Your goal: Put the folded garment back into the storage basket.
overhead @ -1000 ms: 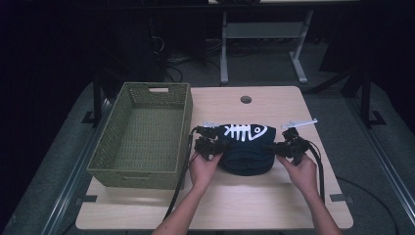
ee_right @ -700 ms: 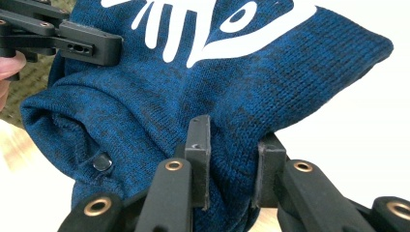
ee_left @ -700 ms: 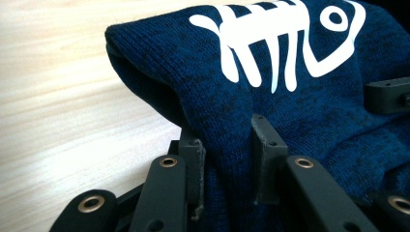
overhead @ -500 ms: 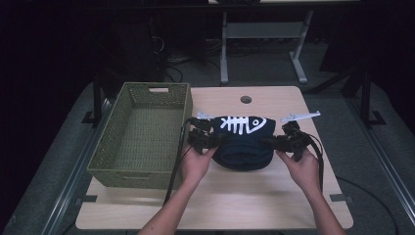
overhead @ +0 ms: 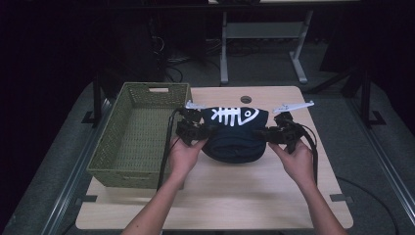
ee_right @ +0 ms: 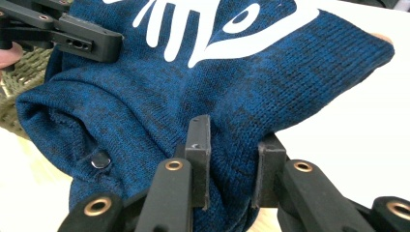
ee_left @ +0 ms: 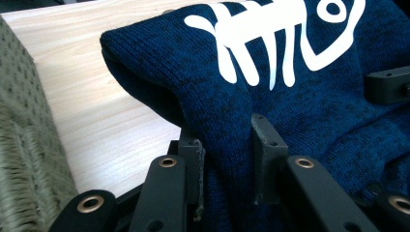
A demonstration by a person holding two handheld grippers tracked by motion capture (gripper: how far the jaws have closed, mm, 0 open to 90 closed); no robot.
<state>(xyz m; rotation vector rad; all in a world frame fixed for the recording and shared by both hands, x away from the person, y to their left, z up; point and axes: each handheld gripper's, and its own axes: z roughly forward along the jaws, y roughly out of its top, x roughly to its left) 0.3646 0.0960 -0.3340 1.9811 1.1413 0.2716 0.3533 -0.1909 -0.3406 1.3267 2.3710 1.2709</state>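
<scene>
A folded dark blue knit garment [overhead: 234,137] with a white fish-skeleton print hangs just above the light wooden table [overhead: 215,200], held from both sides. My left gripper [overhead: 195,131] is shut on its left edge; in the left gripper view the black jaws pinch a thick fold of the blue garment [ee_left: 290,96], gripper [ee_left: 226,162]. My right gripper [overhead: 274,134] is shut on the right edge, and the right gripper view shows its jaws clamping a fold of the blue garment [ee_right: 217,87], gripper [ee_right: 231,166]. The garment's bottom sags in a rounded bulge.
A green woven basket [overhead: 117,147] stands on the left part of the table, right beside my left hand. A round hole [overhead: 246,99] sits in the tabletop behind the garment. Dark floor and a white desk frame [overhead: 224,49] lie beyond the far edge.
Both grippers have lifted the folded garment off the table and carried it slightly away from the person. The grips on both edges are unchanged.
</scene>
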